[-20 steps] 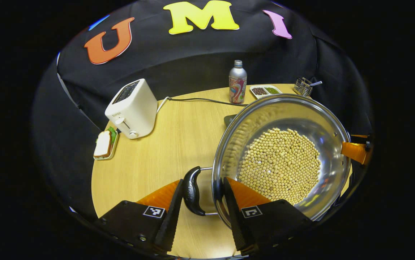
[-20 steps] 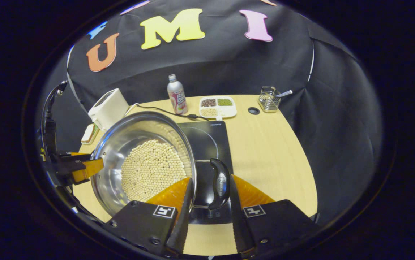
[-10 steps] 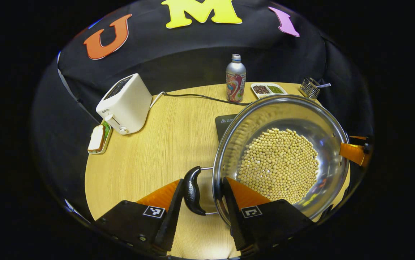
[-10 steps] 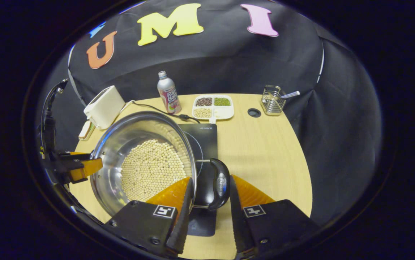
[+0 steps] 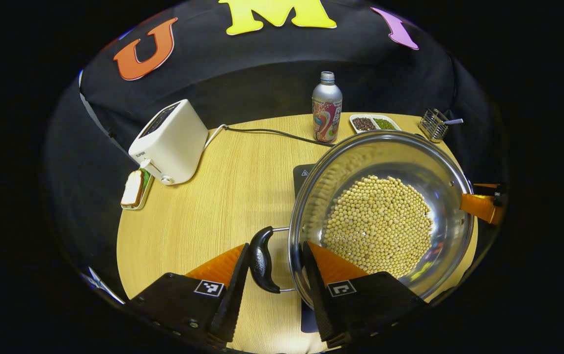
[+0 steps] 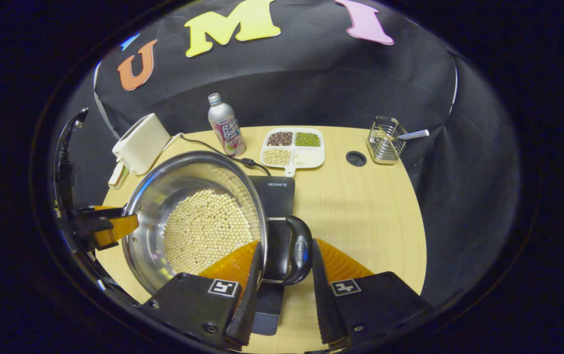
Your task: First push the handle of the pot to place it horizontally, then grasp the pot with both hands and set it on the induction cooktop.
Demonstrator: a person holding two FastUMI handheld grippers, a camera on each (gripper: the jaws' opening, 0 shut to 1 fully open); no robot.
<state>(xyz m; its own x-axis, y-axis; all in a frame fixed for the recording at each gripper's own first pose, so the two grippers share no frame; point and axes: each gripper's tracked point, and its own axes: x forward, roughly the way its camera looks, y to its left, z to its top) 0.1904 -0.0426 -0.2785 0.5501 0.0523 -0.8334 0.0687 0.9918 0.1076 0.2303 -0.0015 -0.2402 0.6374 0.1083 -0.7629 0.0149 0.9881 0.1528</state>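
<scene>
A steel pot [image 5: 380, 216] holding pale beans is held over the black induction cooktop [image 5: 303, 177]. My left gripper [image 5: 276, 248] is shut on the pot's black left handle [image 5: 261, 259], with one finger outside the handle and the other inside the rim. In the right gripper view, my right gripper [image 6: 287, 243] is clamped the same way on the right handle [image 6: 300, 250], and the pot [image 6: 193, 216] covers most of the cooktop [image 6: 274, 196]. Each view shows the other gripper across the pot: the right gripper [image 5: 481, 204] and the left gripper [image 6: 110, 228].
On the round wooden table [image 6: 370, 216] stand a white toaster [image 5: 169, 142], a sandwich on a small tray [image 5: 133, 189], a bottle [image 6: 225, 125], a divided dish of beans [image 6: 292, 147] and a wire holder [image 6: 384, 146]. A cable [image 5: 272, 132] runs along the back.
Both grippers have carried the pot rightward over the cooktop, so more of the cooktop's left side shows beside it. Both grips are unchanged.
</scene>
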